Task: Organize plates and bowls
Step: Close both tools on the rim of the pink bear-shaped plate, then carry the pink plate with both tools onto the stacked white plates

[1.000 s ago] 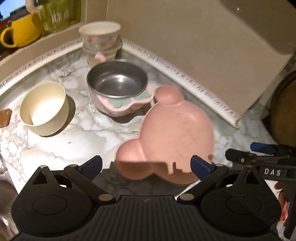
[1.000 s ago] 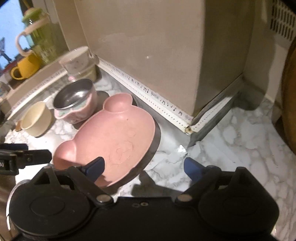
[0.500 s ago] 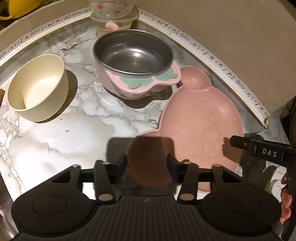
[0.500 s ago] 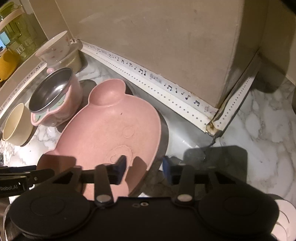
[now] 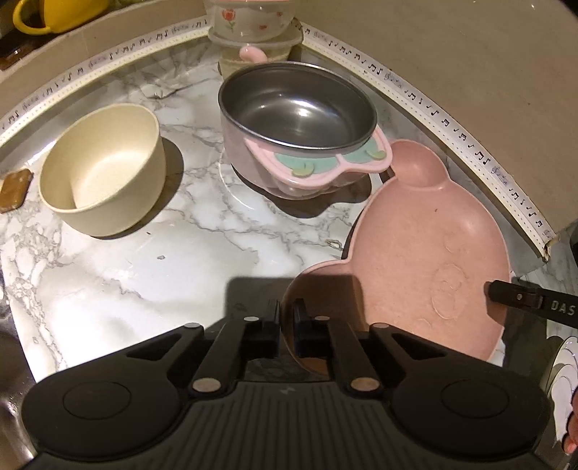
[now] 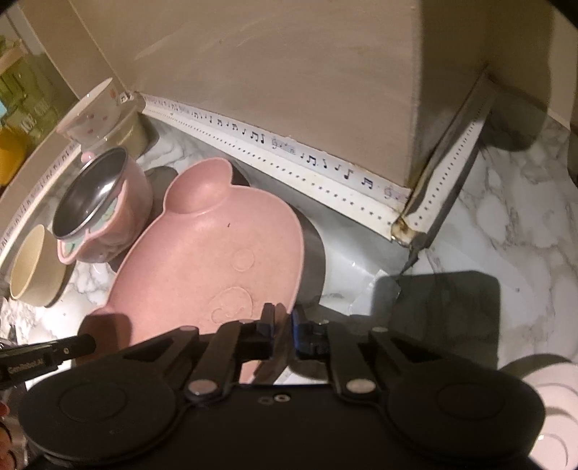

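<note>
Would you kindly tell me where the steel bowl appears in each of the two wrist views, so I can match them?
Left wrist: the steel bowl sits upper centre, between the cream bowl on its left and the pink plate at lower right.
Right wrist: the steel bowl sits at mid-left, above the cream bowl, left of the pink plate.
Shared landmark: the music-note strip along the wall.

A home kitchen — marble counter (image 5: 151, 274), bowls (image 5: 101, 180), yellow mug (image 5: 54, 14).

White letters "DAS" stand on the right gripper (image 5: 534, 302), "GenRobot.AI" on the left gripper (image 6: 43, 361), and printed music notes on the white edging strip (image 6: 274, 144).
</note>
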A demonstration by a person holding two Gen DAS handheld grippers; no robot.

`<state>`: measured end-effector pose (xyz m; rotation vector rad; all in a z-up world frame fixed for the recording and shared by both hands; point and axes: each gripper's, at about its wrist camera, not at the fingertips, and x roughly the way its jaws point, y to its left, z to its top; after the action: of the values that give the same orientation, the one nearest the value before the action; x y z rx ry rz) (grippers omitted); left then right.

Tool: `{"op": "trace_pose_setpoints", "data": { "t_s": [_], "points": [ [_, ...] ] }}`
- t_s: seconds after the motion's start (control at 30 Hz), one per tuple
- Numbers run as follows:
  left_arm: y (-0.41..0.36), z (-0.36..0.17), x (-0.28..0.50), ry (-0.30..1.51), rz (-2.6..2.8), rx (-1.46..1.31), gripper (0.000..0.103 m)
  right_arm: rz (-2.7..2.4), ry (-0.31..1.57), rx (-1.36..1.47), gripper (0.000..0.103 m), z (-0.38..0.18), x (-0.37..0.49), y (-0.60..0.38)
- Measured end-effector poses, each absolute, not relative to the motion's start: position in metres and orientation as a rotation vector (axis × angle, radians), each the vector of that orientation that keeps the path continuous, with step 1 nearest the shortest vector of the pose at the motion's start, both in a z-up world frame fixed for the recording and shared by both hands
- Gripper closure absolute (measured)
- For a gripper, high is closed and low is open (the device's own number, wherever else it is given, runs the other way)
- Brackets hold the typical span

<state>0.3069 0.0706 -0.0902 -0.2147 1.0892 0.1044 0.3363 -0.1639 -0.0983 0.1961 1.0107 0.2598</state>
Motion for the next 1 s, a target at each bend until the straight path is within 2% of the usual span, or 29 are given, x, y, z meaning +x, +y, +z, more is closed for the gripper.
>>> {"op": "trace_pose_setpoints", "data": {
  "t_s": [0.57, 1.0],
  "points": [
    [0.056, -0.055, 0.262, 1.021, 0.036, -0.231, 0.097, 0.217, 0.953, 0.236, 0.094, -0.076, 0.287, -0.193],
    [0.013, -0.029, 0.217, 1.020, -0.054, -0.179, 0.097, 0.142, 0.897, 0.258, 0.094, -0.045, 0.227, -0.234]
  ]
}}
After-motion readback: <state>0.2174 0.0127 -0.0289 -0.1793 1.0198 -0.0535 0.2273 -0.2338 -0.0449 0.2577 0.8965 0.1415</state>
